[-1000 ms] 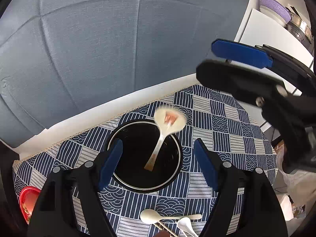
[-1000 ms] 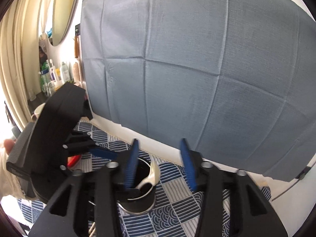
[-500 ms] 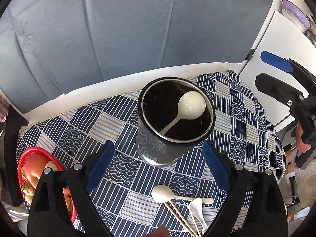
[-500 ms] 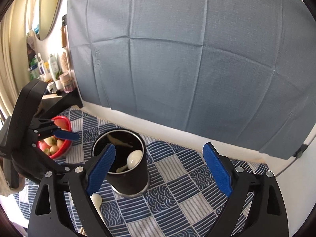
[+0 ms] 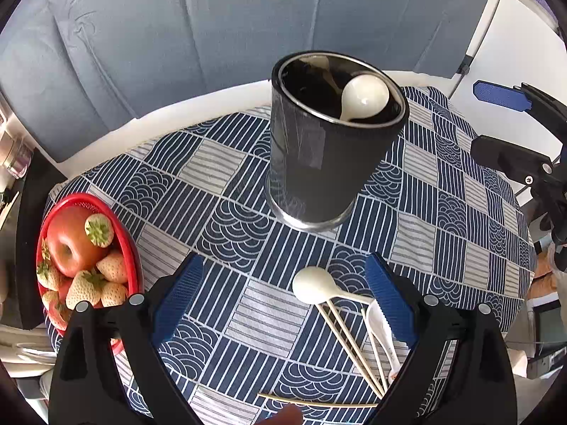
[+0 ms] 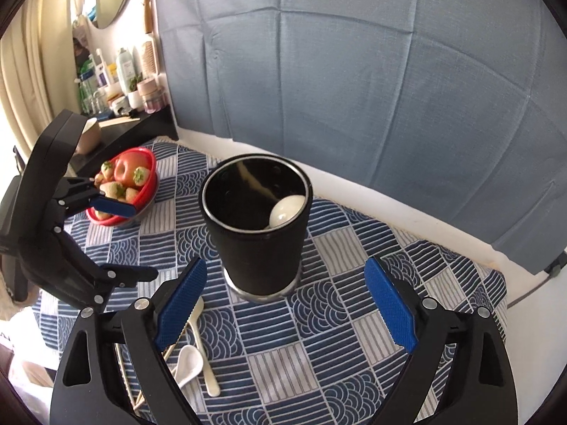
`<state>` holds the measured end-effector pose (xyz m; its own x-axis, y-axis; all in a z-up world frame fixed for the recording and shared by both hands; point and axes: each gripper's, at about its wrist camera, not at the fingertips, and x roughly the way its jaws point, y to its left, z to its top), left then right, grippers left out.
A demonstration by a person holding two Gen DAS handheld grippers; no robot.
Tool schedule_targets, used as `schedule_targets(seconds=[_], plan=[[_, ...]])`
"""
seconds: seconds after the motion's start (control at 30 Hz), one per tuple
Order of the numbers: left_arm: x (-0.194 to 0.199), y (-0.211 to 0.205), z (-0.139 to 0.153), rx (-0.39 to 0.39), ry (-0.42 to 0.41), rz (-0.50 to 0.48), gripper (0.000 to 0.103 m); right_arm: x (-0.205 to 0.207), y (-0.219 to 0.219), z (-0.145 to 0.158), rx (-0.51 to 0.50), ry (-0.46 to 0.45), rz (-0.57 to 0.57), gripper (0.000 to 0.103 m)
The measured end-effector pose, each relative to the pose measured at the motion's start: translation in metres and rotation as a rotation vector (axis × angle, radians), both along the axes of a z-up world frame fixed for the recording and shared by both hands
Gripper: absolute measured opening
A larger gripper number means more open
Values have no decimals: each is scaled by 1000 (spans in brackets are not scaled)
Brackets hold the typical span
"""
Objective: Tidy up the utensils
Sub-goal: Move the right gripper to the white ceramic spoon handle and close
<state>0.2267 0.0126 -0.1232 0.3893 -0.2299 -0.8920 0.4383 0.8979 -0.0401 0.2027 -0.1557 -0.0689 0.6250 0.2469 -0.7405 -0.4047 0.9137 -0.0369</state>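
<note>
A black cylindrical utensil holder point(image 5: 319, 156) stands on the patterned tablecloth, also in the right wrist view point(image 6: 257, 244), with a cream spoon point(image 5: 365, 97) leaning inside it. On the cloth near me lie another cream spoon point(image 5: 313, 287), a small white spoon point(image 5: 381, 322) and chopsticks point(image 5: 351, 343). My left gripper point(image 5: 283, 304) is open and empty, just above these loose utensils. My right gripper point(image 6: 285, 306) is open and empty, in front of the holder.
A red bowl of an apple and strawberries point(image 5: 83, 265) sits at the table's left edge. A blue-grey cloth backdrop point(image 6: 354, 71) hangs behind. A dark shelf with bottles point(image 6: 117, 81) stands at the far left. The tablecloth point(image 6: 336, 336) ends near a white wall strip.
Both grippers have pulled back and up from the holder, now open wide. The cream spoon stays in the holder; the loose utensils and fruit bowl have come into view.
</note>
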Motion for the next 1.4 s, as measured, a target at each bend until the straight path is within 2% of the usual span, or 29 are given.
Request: schedule_targets(seconds=[0.23,0.37,0.63,0.73,0.9,1.03,1.23,1.4], plan=[[-30,11,-16,-9,29,15,91,-19,13,-20,-7,73,76,86],[-45,14,-27,12,45,26,91,-28,20,-40,-21,125,116,86],[-66,22,-49,14,110,143,93,-32,31,-77,-55,227,236,86],[-76,22,-53,-18,136,183,93,-29,34,-88,-83,252,282,86],[-92,15,-63,-9,151,211,93,-20,33,-106,-59,317,307,86],[-103,11,-69,14,164,230,94,-18,40,-119,-81,332,359,86],[-113,6,-79,3,181,271,95,-17,50,-136,-98,351,417,84],[-121,0,-90,12,191,291,95,-19,58,-148,-115,369,457,74]])
